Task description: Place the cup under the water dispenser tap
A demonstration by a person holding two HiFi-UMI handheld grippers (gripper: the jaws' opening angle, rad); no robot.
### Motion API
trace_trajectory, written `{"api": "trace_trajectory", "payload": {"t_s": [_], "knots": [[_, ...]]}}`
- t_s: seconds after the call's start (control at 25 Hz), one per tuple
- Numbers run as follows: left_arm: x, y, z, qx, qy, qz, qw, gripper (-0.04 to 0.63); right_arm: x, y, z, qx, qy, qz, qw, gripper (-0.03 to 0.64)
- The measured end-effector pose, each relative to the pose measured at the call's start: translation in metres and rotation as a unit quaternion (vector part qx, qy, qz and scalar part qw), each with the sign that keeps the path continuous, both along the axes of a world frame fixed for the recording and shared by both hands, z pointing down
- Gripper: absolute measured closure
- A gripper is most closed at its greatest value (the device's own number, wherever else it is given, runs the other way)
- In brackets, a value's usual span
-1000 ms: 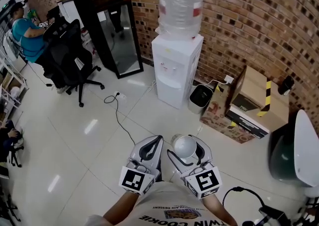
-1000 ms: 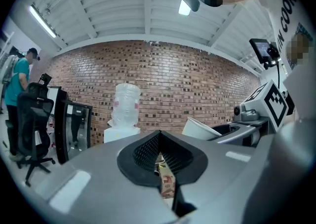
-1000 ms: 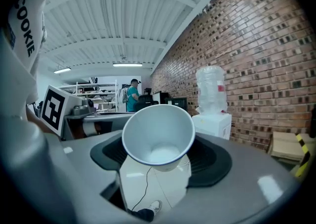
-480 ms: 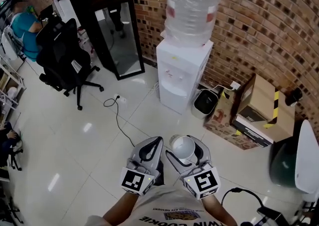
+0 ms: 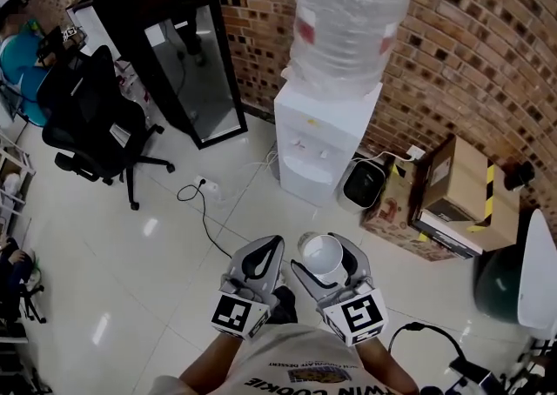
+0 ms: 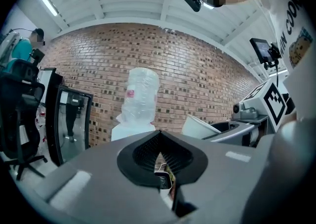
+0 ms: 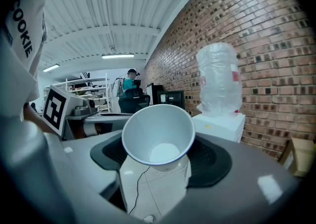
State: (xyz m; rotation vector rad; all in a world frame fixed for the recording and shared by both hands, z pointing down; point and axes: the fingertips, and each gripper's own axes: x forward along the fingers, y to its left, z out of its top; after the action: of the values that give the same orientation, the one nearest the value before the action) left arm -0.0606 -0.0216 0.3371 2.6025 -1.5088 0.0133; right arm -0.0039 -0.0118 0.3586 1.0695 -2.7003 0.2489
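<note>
Head view: the right gripper (image 5: 326,251), at lower centre, is clamped on the white paper cup (image 5: 320,254), whose mouth faces up. The left gripper (image 5: 259,256) just beside it is closed with nothing in it. The water dispenser (image 5: 326,145) with its bottle (image 5: 348,19) stands above them at the brick wall (image 5: 470,28). Compared with half a second ago it looks nearer, and the bottle now reaches the top edge, while the cup is held as before. Left gripper view: the jaws meet at their tips, empty, with the dispenser behind them at centre. Right gripper view: the cup sits tilted between both jaws, and the dispenser is at right, well apart.
</note>
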Motion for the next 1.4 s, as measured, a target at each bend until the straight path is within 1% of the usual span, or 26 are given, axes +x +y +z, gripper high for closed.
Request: {"api": "trace_trajectory", "payload": {"t_s": [0.24, 0.48, 0.68, 0.76, 0.96, 1.08, 1.24, 1.4], "knots": [[-0.022, -0.045, -0.006, 0.005, 0.009, 0.017, 0.9998, 0.604, -0.029, -0.045, -0.008, 0.007, 0.011, 0.006, 1.000, 0.258], [-0.038, -0.073, -0.007, 0.008, 0.016, 0.030, 0.9994, 0.604, -0.049, -0.078, -0.017, 0.017, 0.014, 0.016, 1.000, 0.258], [-0.039, -0.085, -0.001, 0.001, 0.022, 0.030, 0.9993, 0.604, -0.054, -0.091, -0.013, 0.017, 0.017, 0.017, 1.000, 0.258], [-0.041, -0.091, 0.003, -0.004, 0.027, 0.025, 0.9993, 0.604, -0.057, -0.097, -0.010, 0.017, 0.020, 0.014, 1.000, 0.258], [-0.041, -0.104, 0.014, -0.006, 0.026, 0.012, 0.9996, 0.604, -0.056, -0.114, -0.001, 0.020, 0.024, 0.007, 0.999, 0.258], [-0.041, -0.115, 0.018, -0.008, 0.023, 0.004, 0.9997, 0.604, -0.053, -0.129, 0.007, 0.023, 0.026, 0.005, 0.999, 0.258], [-0.037, -0.133, 0.033, -0.020, 0.013, 0.001, 0.9997, 0.604, -0.048, -0.152, 0.024, 0.016, 0.031, 0.005, 0.999, 0.258], [-0.034, -0.154, 0.040, -0.013, 0.004, 0.000, 0.9999, 0.604, -0.047, -0.175, 0.045, 0.001, 0.040, 0.005, 0.999, 0.258]]}}
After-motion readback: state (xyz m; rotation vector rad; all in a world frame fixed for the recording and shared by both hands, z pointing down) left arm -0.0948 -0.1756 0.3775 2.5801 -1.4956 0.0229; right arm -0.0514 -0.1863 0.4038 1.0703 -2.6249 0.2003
